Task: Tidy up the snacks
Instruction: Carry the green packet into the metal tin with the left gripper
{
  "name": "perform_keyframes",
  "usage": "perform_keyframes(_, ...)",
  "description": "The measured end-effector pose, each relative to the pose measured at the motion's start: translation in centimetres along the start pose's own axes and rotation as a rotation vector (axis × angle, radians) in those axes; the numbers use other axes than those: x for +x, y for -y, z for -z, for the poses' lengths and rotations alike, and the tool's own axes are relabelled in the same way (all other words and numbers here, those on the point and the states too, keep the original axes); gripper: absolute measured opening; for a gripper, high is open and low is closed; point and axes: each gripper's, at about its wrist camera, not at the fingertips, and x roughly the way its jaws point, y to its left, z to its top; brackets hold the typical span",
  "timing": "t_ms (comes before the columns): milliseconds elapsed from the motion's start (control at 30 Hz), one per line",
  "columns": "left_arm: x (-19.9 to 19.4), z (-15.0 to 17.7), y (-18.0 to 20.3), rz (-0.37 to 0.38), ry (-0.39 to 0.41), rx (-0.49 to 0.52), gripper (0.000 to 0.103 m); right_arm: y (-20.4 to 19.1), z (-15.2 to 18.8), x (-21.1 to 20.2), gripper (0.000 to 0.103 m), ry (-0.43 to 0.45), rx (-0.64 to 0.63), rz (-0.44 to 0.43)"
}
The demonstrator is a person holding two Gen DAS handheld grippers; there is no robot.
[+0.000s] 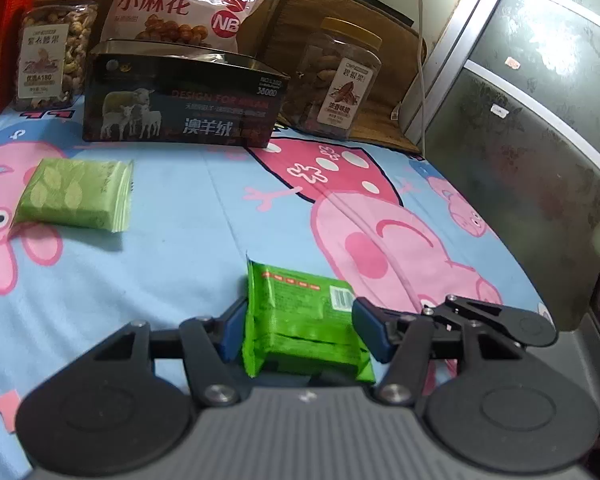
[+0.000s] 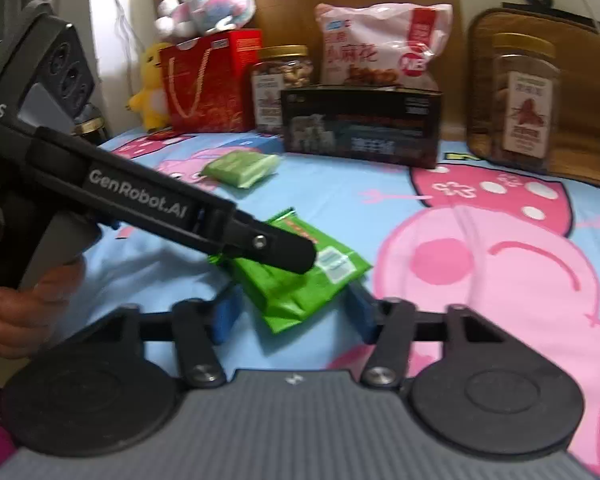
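Left gripper (image 1: pixel 296 326) has its blue pads pressed to both sides of a bright green snack packet (image 1: pixel 300 320), barcode side up, just above the cartoon-pig bedsheet (image 1: pixel 188 208). I read that as a hold. Right gripper (image 2: pixel 292 312) sits wide, straddling the same packet without touching it. Second packet, pale green (image 1: pixel 76 194), lies loose on the sheet, well apart, near the open black tin (image 1: pixel 180 100). Cashew jar (image 1: pixel 56 44), pecan jar (image 1: pixel 336 80) and pink twist-snack bag (image 1: pixel 188 0) line the back. My judgement: early stage, both packets unsorted, tin looks the likely destination
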Motion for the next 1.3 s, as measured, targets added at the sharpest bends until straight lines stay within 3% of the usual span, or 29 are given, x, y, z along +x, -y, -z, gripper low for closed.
perform_keyframes(167,0.1,-0.7,0.3,0.006,0.005,-0.005,0.05,0.4,-1.0,-0.7,0.051,0.037,0.041,0.01)
perform_keyframes(367,-2.1,-4.5,1.1,0.008,0.108,0.039,0.05,1.1,-5.4,-0.9,0.05,0.139,-0.025,0.019)
perform_keyframes(600,-2.3,-14.0,0.3,-0.036,0.195,0.076,0.051,4.9,-13.6,2.1,0.05,0.226,-0.073,0.011)
perform_keyframes(700,0.0,-18.7,-1.4,-0.064,0.2,0.054,0.05,7.3,-16.7,5.3,0.05,0.215,-0.038,0.004)
perform_keyframes(833,4.1,-22.1,-5.0,-0.073,0.176,-0.032,0.05,9.9,-18.3,9.9,0.047,0.163,-0.007,0.022)
perform_keyframes(1067,9.6,-23.2,-8.9,-0.088,0.119,-0.113,0.05,11.3,-18.0,14.2,0.047,0.091,-0.027,0.09)
perform_keyframes(1300,10.7,-22.8,-8.0,-0.148,0.115,-0.061,0.052,11.1,-17.4,13.5,0.05,0.113,-0.03,0.124)
